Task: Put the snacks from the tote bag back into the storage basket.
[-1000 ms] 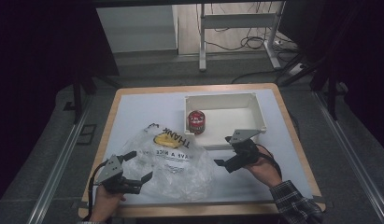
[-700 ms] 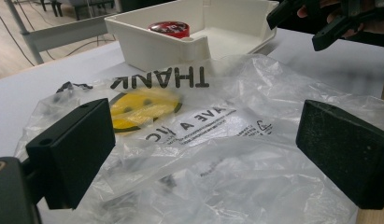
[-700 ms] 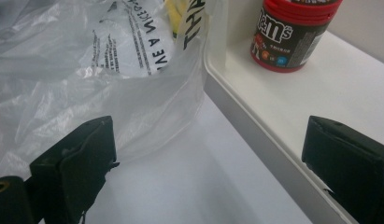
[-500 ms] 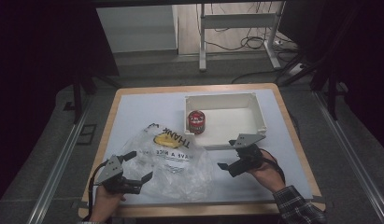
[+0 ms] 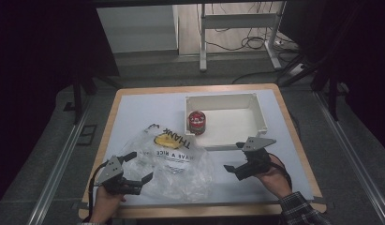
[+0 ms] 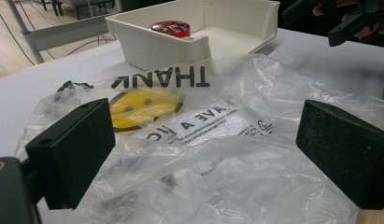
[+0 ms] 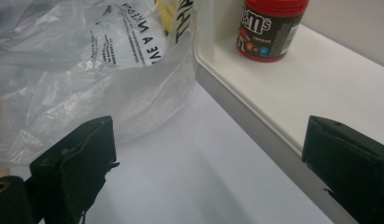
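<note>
High view: my gaping left claw (image 5: 135, 172) sits at the plastic bag's (image 5: 178, 161) near-left edge, nearer than my gaping right claw (image 5: 238, 160).

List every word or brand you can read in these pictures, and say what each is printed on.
"THANK" – on the clear plastic bag, above its yellow smiley.
"HAVE A NICE" – on the same bag, partly creased.
"m&m's" – on the red-lidded tub in the white tray.
The bag's small print and the tub's lower label are too small to read.
</note>
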`<state>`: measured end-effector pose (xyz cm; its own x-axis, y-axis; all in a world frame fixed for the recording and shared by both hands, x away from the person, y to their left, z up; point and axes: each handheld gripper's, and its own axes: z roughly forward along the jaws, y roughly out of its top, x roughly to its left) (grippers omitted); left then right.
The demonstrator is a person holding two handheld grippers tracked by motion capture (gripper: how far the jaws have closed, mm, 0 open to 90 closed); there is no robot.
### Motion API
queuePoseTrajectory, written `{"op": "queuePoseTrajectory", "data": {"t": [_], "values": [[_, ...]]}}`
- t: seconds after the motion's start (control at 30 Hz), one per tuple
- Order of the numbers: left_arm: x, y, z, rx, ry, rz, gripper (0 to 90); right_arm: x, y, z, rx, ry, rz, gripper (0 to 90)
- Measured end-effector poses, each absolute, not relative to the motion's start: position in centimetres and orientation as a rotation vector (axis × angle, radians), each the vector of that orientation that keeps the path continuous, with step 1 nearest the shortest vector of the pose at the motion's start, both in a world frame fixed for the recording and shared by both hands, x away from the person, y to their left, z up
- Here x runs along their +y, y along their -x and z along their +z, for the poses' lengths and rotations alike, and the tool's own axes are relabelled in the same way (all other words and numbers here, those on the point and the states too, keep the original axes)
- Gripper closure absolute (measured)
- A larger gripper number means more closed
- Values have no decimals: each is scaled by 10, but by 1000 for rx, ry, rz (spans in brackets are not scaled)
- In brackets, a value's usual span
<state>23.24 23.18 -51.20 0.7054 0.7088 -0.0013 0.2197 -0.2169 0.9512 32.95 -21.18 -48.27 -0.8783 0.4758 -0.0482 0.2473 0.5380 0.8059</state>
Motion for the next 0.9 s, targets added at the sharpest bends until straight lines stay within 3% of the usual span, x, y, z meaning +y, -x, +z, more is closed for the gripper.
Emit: {"op": "queuePoseTrajectory", "data": {"t": [0.9], "values": [[231, -233, -513, 740, -1779, 529, 44, -249, -312, -485, 2399, -707, 1292, 33]]}}
